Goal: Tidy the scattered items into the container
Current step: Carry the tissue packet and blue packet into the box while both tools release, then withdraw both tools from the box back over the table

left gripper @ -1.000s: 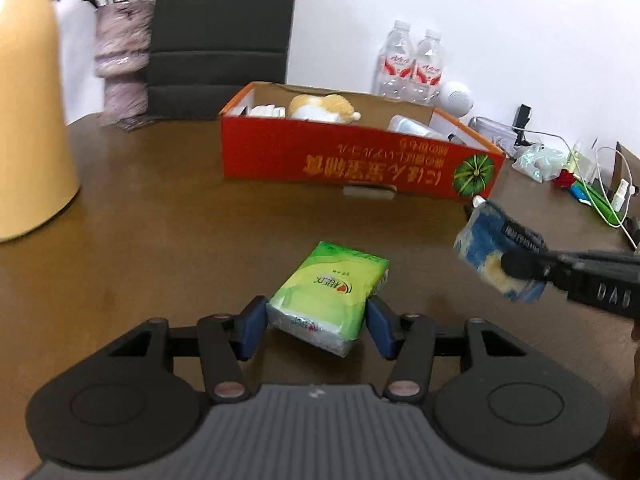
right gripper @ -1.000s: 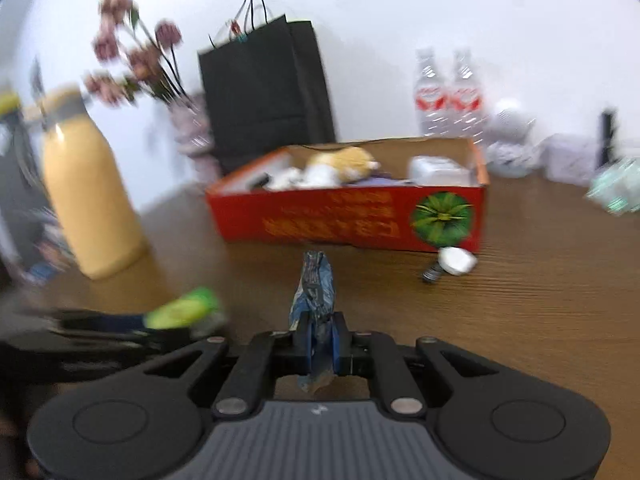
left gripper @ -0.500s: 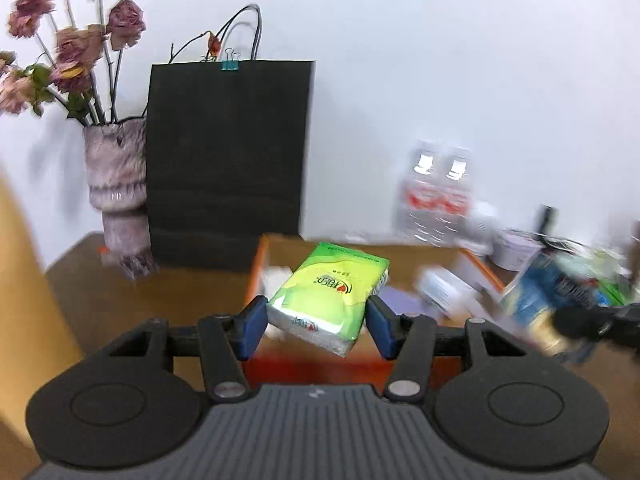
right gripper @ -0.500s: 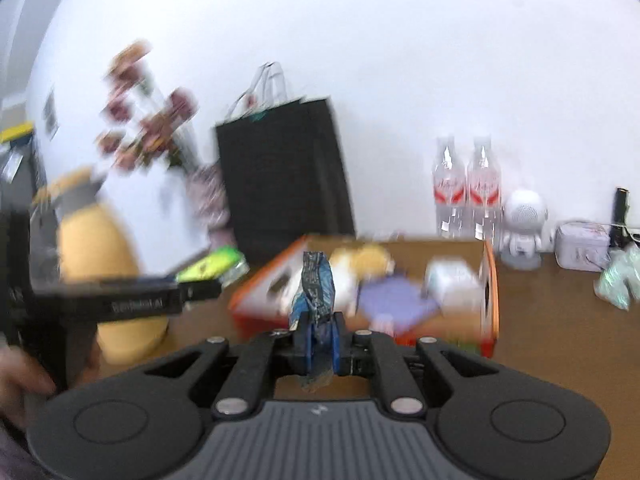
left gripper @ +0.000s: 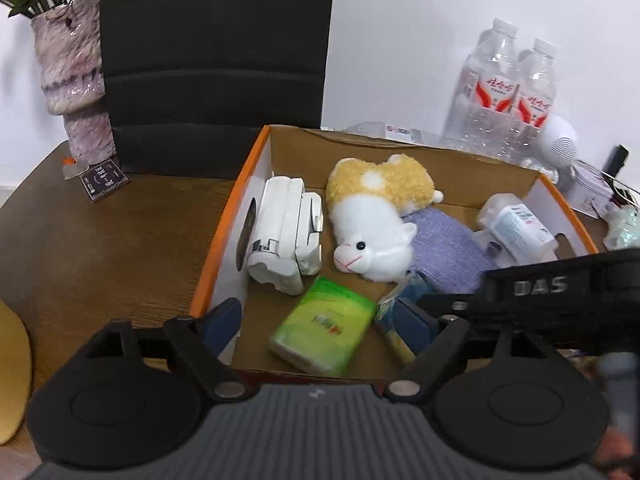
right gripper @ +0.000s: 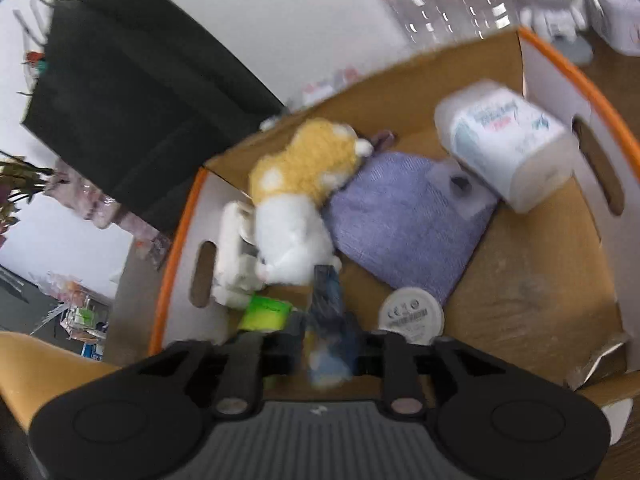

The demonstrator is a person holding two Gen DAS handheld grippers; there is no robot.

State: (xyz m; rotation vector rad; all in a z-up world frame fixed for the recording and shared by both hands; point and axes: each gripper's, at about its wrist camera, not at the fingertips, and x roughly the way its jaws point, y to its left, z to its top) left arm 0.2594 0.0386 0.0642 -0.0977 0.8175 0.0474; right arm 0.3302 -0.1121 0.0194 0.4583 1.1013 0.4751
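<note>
The orange cardboard box [left gripper: 224, 240] holds a plush toy [left gripper: 372, 216], a white device [left gripper: 284, 236], a purple cloth [left gripper: 448, 248] and a white roll [left gripper: 516, 228]. My left gripper [left gripper: 320, 320] is open above the box's near wall; the green tissue pack [left gripper: 324, 328] lies loose on the box floor between its fingers. My right gripper [right gripper: 326, 332] is over the box [right gripper: 592, 84], with the blue snack packet [right gripper: 328, 320] between its jaws; blur hides whether they still pinch it. The right gripper also shows in the left wrist view [left gripper: 408, 316].
A black paper bag [left gripper: 216, 52] and a flower vase [left gripper: 76, 72] stand behind the box. Water bottles [left gripper: 508, 92] and small clutter are at the back right. A yellow jug [right gripper: 36, 364] stands at the left. A white disc [right gripper: 412, 314] lies in the box.
Both grippers moved forward and tilted down over the box. My left gripper opened and the green tissue pack dropped into the box. The right gripper brought the blue packet down inside.
</note>
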